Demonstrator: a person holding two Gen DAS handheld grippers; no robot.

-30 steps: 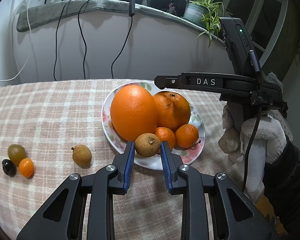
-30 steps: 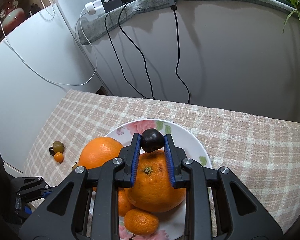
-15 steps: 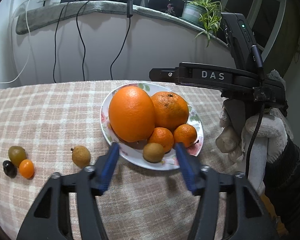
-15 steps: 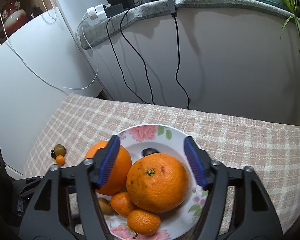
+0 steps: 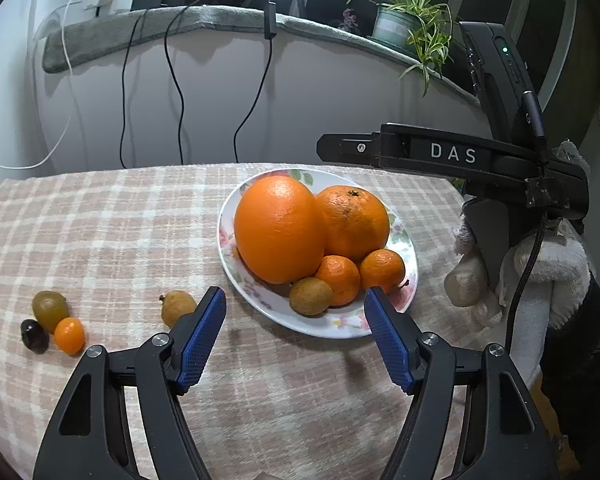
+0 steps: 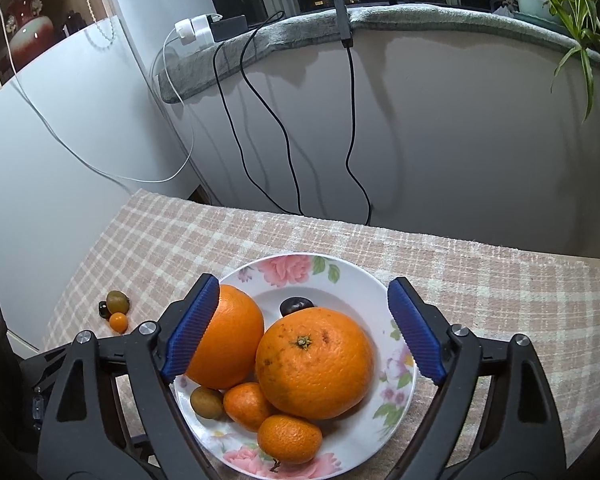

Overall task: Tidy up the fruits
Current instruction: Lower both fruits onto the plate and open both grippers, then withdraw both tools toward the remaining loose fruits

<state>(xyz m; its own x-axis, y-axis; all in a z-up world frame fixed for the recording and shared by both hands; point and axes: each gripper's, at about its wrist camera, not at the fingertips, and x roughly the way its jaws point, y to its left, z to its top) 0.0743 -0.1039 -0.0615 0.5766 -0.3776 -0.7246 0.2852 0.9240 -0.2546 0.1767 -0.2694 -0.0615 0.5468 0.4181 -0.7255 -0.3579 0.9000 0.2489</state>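
In your left wrist view, your left gripper hangs with its jaws spread wide and nothing between them, just short of the near rim of the floral plate. On the plate sit a big orange, a second orange, two mandarins and a small brown fruit at the front. Loose on the checked tablecloth lie a brown fruit touching your left finger, and farther left a cluster of a green fruit, a dark fruit and a tiny orange fruit. In your right wrist view, your right gripper is likewise wide open and empty above the plate, and a dark plum rests on the plate behind the second orange.
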